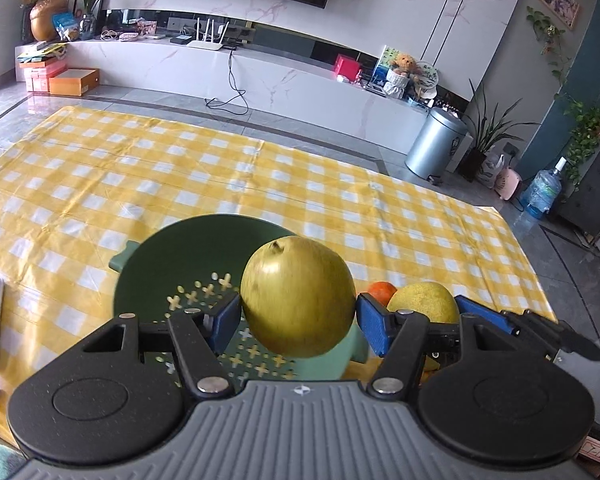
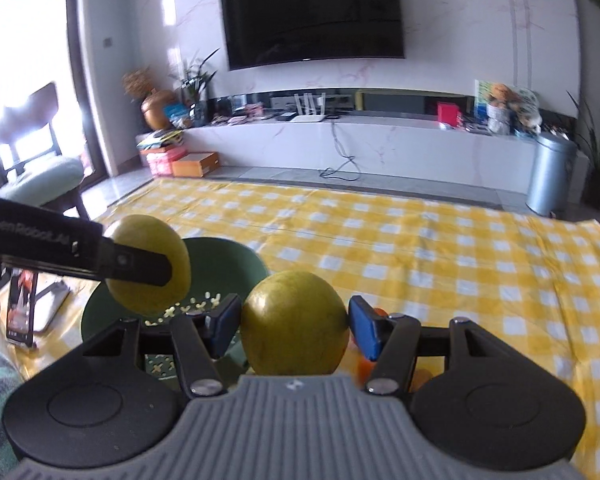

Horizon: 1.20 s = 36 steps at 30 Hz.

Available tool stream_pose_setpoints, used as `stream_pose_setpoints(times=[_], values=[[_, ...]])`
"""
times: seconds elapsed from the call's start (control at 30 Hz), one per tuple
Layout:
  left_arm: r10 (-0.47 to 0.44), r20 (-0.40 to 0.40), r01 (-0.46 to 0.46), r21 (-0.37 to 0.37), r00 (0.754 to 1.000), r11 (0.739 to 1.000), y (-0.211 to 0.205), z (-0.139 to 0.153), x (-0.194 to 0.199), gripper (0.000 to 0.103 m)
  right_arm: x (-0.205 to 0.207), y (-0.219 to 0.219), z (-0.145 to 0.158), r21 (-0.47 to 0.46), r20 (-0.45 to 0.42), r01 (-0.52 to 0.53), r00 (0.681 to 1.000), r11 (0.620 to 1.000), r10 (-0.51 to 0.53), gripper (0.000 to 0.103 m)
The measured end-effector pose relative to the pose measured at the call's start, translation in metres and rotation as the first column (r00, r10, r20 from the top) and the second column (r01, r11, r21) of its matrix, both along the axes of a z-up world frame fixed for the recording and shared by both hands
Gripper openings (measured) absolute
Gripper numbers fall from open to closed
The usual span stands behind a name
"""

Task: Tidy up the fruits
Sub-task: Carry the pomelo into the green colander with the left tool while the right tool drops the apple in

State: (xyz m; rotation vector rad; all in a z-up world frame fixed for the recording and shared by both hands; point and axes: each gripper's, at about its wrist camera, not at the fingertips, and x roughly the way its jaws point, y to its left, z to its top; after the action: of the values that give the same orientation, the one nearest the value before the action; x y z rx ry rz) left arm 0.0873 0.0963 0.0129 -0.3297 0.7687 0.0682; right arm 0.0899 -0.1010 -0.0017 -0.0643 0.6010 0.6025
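In the left wrist view my left gripper (image 1: 298, 314) is shut on a yellow-green pear (image 1: 296, 280), its blue pads pressing both sides. The pear hangs above a green colander bowl (image 1: 180, 252) on the yellow check cloth. To its right sits a second yellow fruit (image 1: 424, 300) with one of my right gripper's fingers (image 1: 484, 314) beside it, and an orange (image 1: 382, 292) behind. In the right wrist view my right gripper (image 2: 294, 322) is shut on that yellow fruit (image 2: 296, 312). The left gripper's fingers (image 2: 140, 266) cross the pear (image 2: 148, 236) over the colander (image 2: 236, 258).
The yellow check cloth (image 1: 260, 180) covers the floor ahead. A phone on a stand (image 2: 20, 312) stands left of the colander. Orange fruit (image 2: 366, 368) lies under the right gripper. A metal bin (image 1: 436, 144) and a white TV cabinet (image 1: 260, 76) stand beyond the cloth.
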Motion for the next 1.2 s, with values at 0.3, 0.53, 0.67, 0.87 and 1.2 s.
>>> stream_pose_setpoints(times=[0.3, 0.53, 0.67, 0.87, 1.2], values=[[-0.005, -0.115, -0.001, -0.054, 0.993, 0.999, 0.024, -0.034, 0.02, 0.067, 0.009, 0.061, 0.006, -0.248, 0.054, -0.187, 0.977, 0.951, 0.206, 0.056], [0.01, -0.165, -0.028, -0.106, 0.986, 0.994, 0.04, -0.05, 0.023, 0.029, 0.011, 0.088, -0.003, -0.388, 0.046, -0.283, 0.944, 0.877, 0.326, 0.056], [0.018, -0.164, -0.036, -0.103, 0.986, 0.994, 0.046, -0.051, 0.025, 0.031, 0.009, 0.105, -0.004, -0.404, 0.018, -0.353, 0.919, 0.844, 0.394, 0.055], [0.042, -0.164, -0.059, -0.099, 0.986, 0.993, 0.053, -0.05, 0.023, 0.038, 0.018, 0.122, -0.024, -0.439, -0.065, -0.39, 0.912, 0.809, 0.405, 0.055], [0.041, -0.149, -0.054, -0.085, 0.988, 0.995, 0.056, -0.045, 0.026, 0.045, 0.028, 0.137, -0.037, -0.453, -0.106, -0.371, 0.925, 0.811, 0.365, 0.051]])
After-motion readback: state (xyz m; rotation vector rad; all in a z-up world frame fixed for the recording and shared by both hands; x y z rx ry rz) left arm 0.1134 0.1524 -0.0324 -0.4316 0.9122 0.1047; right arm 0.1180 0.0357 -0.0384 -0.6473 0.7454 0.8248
